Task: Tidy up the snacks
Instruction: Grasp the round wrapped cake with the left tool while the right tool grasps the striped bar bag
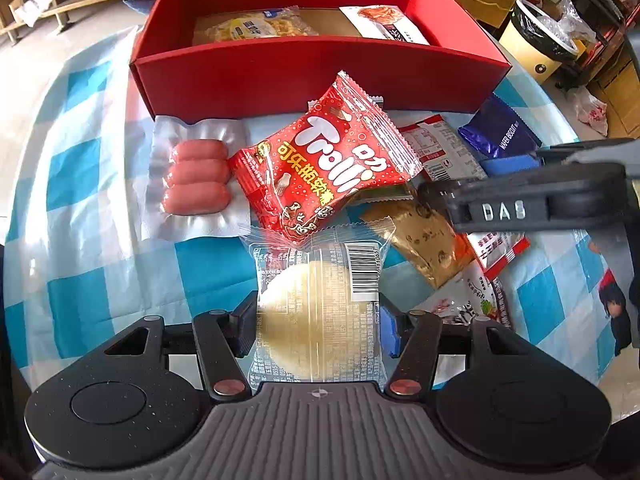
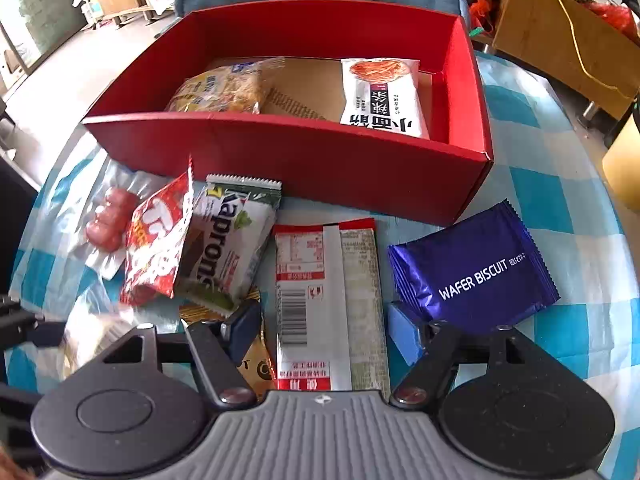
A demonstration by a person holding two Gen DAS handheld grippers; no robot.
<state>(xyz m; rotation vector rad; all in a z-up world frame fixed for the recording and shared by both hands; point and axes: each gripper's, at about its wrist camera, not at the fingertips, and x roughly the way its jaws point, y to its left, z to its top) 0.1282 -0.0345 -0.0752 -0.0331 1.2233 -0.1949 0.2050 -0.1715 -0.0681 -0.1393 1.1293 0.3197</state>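
Left jaws against crinkly clear pastry packet (image 1: pixel 316 312)

bright daylight, glare on wrappers, fisheye warping at edges, slight motion blur.

Red box (image 2: pixel 304 168): open-topped, rectangular, standing on the checked cloth beyond my loose snacks. Inside it, a yellow noodle-cake bag (image 2: pixel 224 88) at the left and a white noodle-snack packet (image 2: pixel 382 96) at the right, both lying flat.

Loose items in front of the box:
- vacuum-sealed sausages (image 1: pixel 198 178), three in a row, flat, far left;
- red Trolli gummy bag (image 1: pixel 324 160), tilted, overlapping its neighbours;
- clear-wrapped pale round cake (image 1: pixel 316 304), barcode side up, flat, between my left pads;
- green-and-white wafer pack (image 2: pixel 228 248), leaning;
- gold packet (image 1: pixel 424 240), partly covered;
- red-and-white strip packet (image 2: pixel 330 304), printed back up, lengthwise toward me;
- blue Wafer Biscuit pack (image 2: pixel 476 272), flat, far right.
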